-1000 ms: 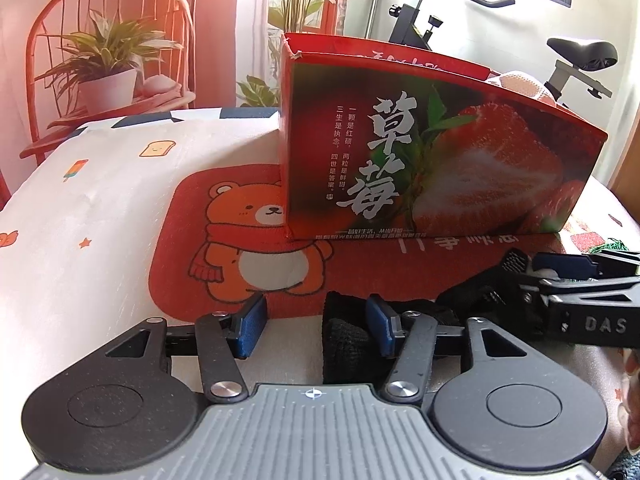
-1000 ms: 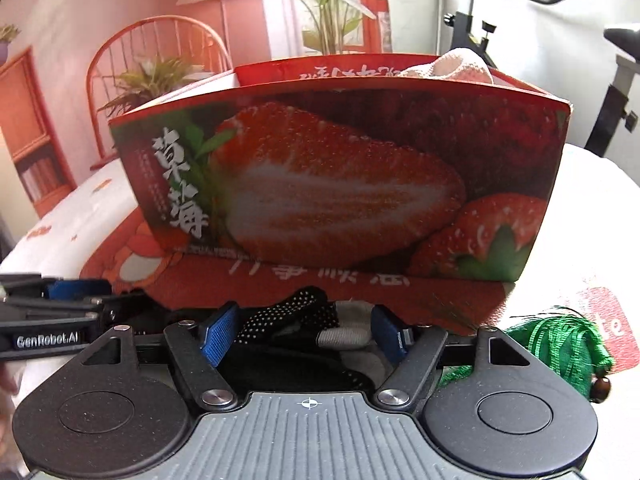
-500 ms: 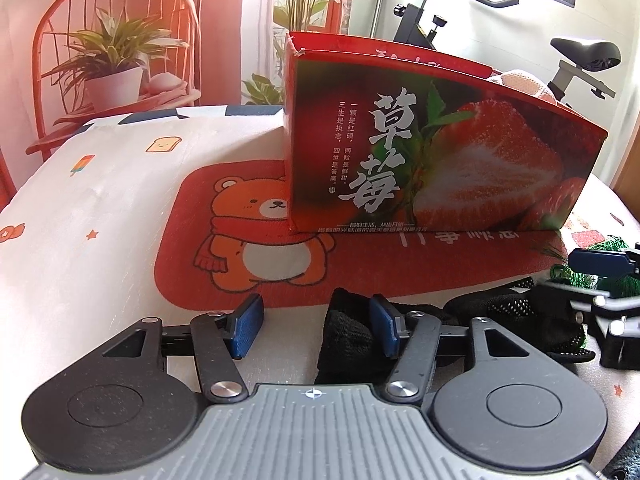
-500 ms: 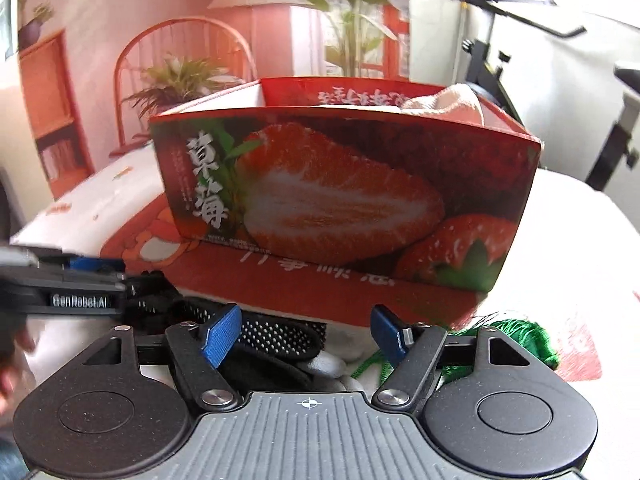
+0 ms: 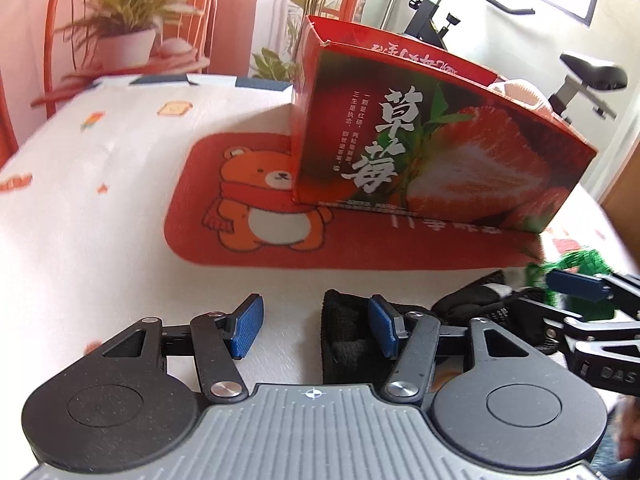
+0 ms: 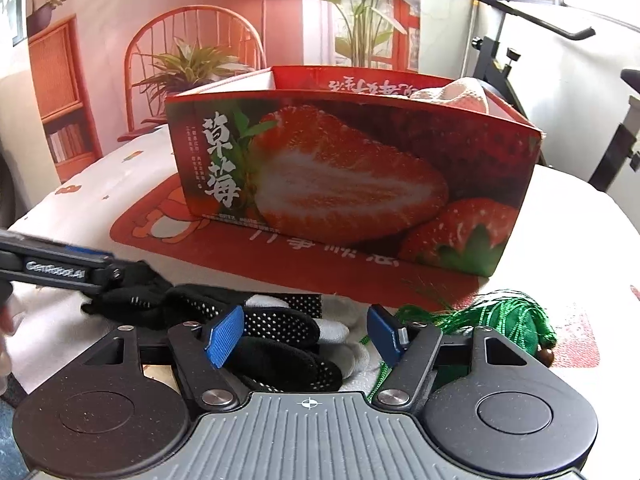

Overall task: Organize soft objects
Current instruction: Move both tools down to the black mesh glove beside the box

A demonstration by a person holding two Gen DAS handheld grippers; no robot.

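Jaws of both grippers released: 1 strawberry box (image 6: 352, 184), 1 black glove (image 6: 280, 344), 1 green tassel (image 6: 504, 320).

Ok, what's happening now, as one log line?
left claw: open over black cloth | right claw: just closing, dotted glove inside, not gripped | strawberry box: behind

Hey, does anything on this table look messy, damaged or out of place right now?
Yes. A black dotted glove lies crumpled in front of the strawberry box, beside a loose green tassel with straggling threads. The box's top corner looks slightly frayed. Nothing looks spilled.
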